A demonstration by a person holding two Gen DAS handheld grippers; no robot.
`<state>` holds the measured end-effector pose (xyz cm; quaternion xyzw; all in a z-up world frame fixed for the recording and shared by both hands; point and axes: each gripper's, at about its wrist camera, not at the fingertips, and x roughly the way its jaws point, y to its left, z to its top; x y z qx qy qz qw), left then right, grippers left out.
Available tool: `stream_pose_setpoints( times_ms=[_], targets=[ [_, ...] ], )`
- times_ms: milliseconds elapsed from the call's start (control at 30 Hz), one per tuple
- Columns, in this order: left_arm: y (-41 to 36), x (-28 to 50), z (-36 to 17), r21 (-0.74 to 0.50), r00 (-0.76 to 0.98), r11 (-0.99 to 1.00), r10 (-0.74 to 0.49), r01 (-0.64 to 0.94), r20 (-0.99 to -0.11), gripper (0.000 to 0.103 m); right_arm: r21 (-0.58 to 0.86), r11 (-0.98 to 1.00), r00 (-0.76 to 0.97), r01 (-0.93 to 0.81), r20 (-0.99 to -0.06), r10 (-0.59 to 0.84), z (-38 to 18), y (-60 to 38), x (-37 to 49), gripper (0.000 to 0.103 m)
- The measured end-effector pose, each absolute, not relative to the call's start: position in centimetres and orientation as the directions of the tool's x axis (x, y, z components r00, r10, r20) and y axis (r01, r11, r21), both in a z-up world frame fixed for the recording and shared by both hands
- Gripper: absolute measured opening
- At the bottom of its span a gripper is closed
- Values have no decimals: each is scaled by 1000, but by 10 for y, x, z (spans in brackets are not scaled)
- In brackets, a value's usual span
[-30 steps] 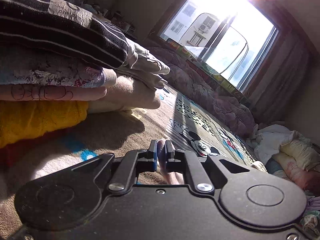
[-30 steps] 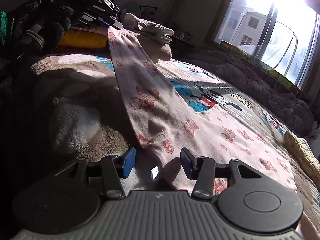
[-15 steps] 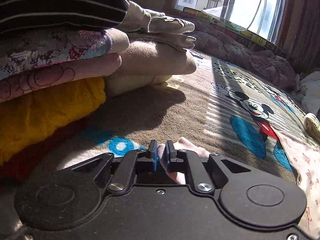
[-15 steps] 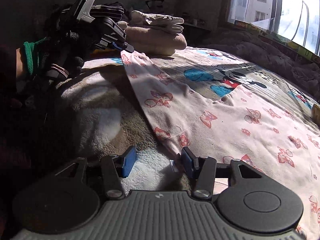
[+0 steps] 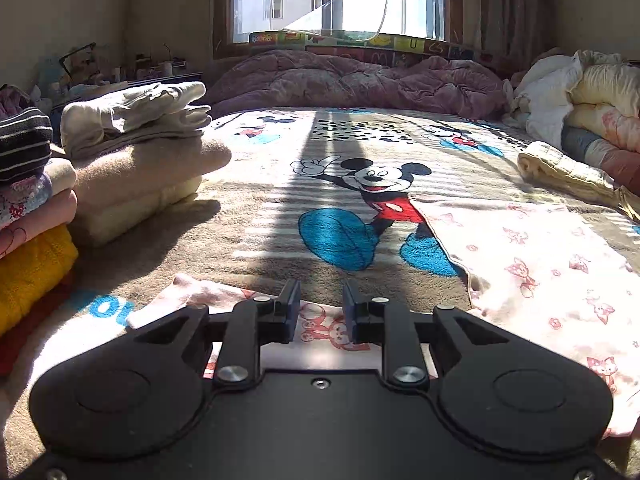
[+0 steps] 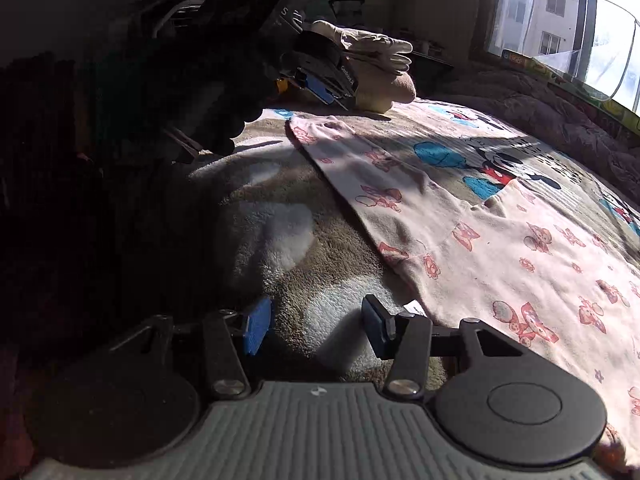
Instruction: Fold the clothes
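- Garment: a pale pink cotton piece of clothing printed with small red cartoon figures point(image 6: 500, 240) lies spread flat on the bed, over a plush beige blanket with a cartoon-mouse print point(image 5: 360, 200); one long narrow part, probably a sleeve or leg, runs out towards the stacks of folded clothes.
- Left gripper point(image 5: 320, 312): black, with blue-padded fingers slightly apart and nothing pinched; the end of the narrow pink part lies on the blanket under and just behind the fingertips. In the right wrist view the same tool point(image 6: 320, 80) hangs above that end, held by a dark-gloved hand point(image 6: 208, 92).
- Right gripper point(image 6: 316, 326): fingers spread about halfway with only blanket between them; the garment's near edge and its small white label point(image 6: 414, 307) lie just beside the right-hand finger.
- Likely reason for the layout: the garment is stretched out flat so that its parts can be folded inwards cleanly; the finished stacks point(image 5: 132, 160) sit to the left, clear of the working area.
- Change from the earlier frames: the left fingers, then clamped on the pink end and holding it raised beside the stacks, have just been opening, and the cloth now lies released on the blanket. The left wrist view has swung from the stacks to face the window point(image 5: 340, 0). The right fingers have kept the same spread.
- Judged stage: laying-out done, first fold not yet begun.
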<state>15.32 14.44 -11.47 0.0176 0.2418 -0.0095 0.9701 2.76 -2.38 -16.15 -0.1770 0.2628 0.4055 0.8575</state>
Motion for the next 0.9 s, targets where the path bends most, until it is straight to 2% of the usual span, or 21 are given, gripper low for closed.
stream_pose_setpoints(
  times_ms=[67, 133, 167, 200, 333, 433, 600, 667, 733, 800, 900],
  targets=[
    [116, 144, -115, 68, 885, 983, -120, 168, -450, 23, -68, 613, 523, -787, -602, 604, -158, -37, 18, 51],
    [91, 129, -113, 118, 873, 938, -252, 326, -417, 38, -48, 634, 528, -772, -603, 598, -153, -55, 12, 50],
    [81, 121, -111, 131, 861, 911, -312, 392, -402, 50, -33, 651, 534, -758, -605, 591, -150, -67, 10, 50],
    [71, 114, -110, 143, 843, 879, -372, 454, -388, 52, -15, 674, 544, -739, -604, 582, -147, -82, 8, 50],
    [20, 92, -109, 166, 754, 766, -526, 621, -393, 52, 176, 814, 605, -554, -586, 539, -143, -155, 13, 51],
    [-15, 81, -114, 220, 705, 688, -577, 691, -411, 52, 364, 857, 664, -365, -543, 514, -147, -209, 22, 51],
    [-62, 73, -132, 293, 650, 589, -598, 753, -469, 51, 618, 781, 756, -92, -467, 459, -167, -292, 21, 51],
    [-75, 73, -140, 317, 637, 561, -589, 765, -497, 48, 676, 737, 784, -1, -457, 421, -179, -316, 18, 51],
    [-87, 75, -149, 339, 627, 535, -574, 774, -527, 40, 734, 676, 808, 67, -437, 394, -191, -337, 15, 51],
    [-92, 79, -154, 329, 613, 528, -566, 783, -551, 23, 760, 642, 822, 98, -425, 378, -197, -348, 13, 51],
    [-94, 85, -154, 280, 592, 542, -572, 792, -568, 9, 763, 638, 827, 102, -422, 372, -203, -354, 12, 51]
  ],
)
